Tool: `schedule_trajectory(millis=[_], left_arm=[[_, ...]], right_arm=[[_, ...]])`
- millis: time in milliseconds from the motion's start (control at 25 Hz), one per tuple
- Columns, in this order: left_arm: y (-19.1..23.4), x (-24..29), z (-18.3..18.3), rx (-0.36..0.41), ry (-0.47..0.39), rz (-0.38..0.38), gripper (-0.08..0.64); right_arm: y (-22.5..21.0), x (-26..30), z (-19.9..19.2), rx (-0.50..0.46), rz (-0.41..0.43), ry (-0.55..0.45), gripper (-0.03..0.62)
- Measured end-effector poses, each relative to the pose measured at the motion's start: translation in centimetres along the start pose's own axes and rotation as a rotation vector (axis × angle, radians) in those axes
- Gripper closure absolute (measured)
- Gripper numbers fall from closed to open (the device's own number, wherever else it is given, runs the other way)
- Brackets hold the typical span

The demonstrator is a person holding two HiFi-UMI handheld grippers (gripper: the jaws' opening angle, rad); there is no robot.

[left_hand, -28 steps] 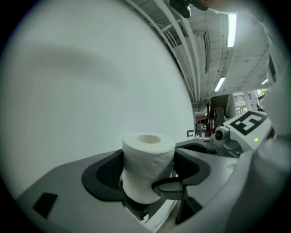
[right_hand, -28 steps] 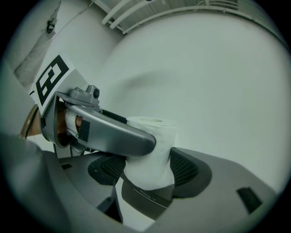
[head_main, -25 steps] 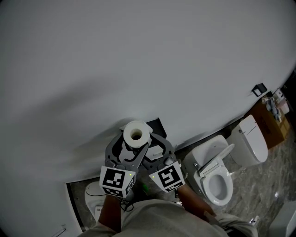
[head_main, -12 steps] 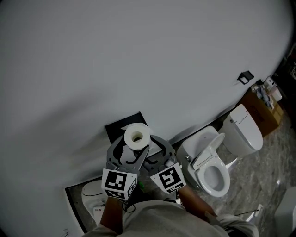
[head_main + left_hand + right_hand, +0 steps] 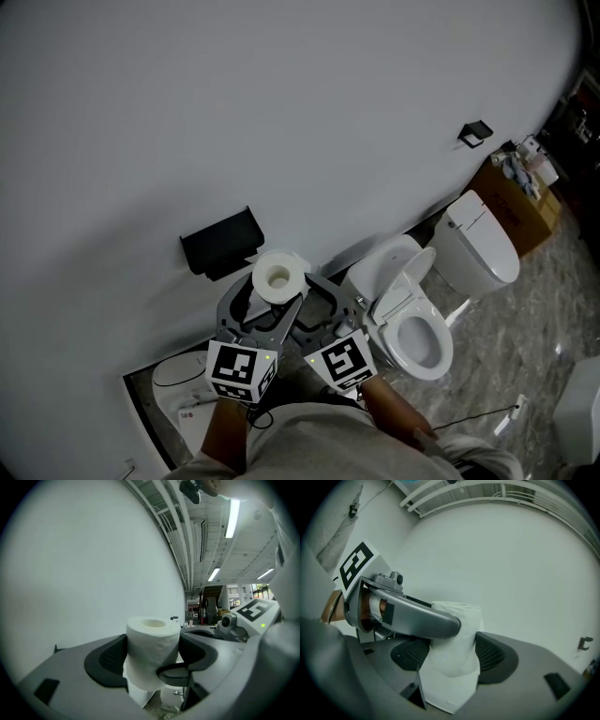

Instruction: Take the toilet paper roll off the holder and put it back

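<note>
Toilet paper roll (image 5: pixel 278 276): white, upright with its open core facing up, held in the air off the black holder (image 5: pixel 222 242), close to it but not touching. A loose sheet hung from its lower edge. Left gripper (image 5: pixel 152 656): jaws closed on the roll, one dark pad pressed against each side. Right gripper (image 5: pixel 450 656): jaws likewise closed on the same roll from the other direction, crossing the left gripper's jaws, the paper pinched in between its pads. Holder: mounted on the plain white wall (image 5: pixel 281 112). Toilet (image 5: pixel 412 323): white, seat raised, on the floor to the right of the grippers. Cardboard box (image 5: pixel 520 202): brown, farther right along the wall.
</note>
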State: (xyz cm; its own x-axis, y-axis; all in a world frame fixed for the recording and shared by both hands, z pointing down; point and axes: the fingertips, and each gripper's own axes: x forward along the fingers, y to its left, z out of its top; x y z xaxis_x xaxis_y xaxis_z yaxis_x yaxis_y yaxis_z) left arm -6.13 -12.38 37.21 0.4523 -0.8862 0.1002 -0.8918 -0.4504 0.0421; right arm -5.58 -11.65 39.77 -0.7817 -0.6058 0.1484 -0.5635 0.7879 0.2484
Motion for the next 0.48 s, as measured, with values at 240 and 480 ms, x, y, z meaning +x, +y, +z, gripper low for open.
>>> schedule_trajectory(millis=[240, 480], left_arm=[[-4.3, 1.0, -0.8, -0.009, 0.013, -0.038, 0.209], [-7.9, 1.7, -1.2, -0.010, 0.013, -0.065, 0.209]], right_arm=[[-1.3, -4.0, -1.6, 0.010, -0.031, 0.039, 0.288], [-2.3, -7.2, -2.9, 0.023, -0.057, 0.029, 0.288]])
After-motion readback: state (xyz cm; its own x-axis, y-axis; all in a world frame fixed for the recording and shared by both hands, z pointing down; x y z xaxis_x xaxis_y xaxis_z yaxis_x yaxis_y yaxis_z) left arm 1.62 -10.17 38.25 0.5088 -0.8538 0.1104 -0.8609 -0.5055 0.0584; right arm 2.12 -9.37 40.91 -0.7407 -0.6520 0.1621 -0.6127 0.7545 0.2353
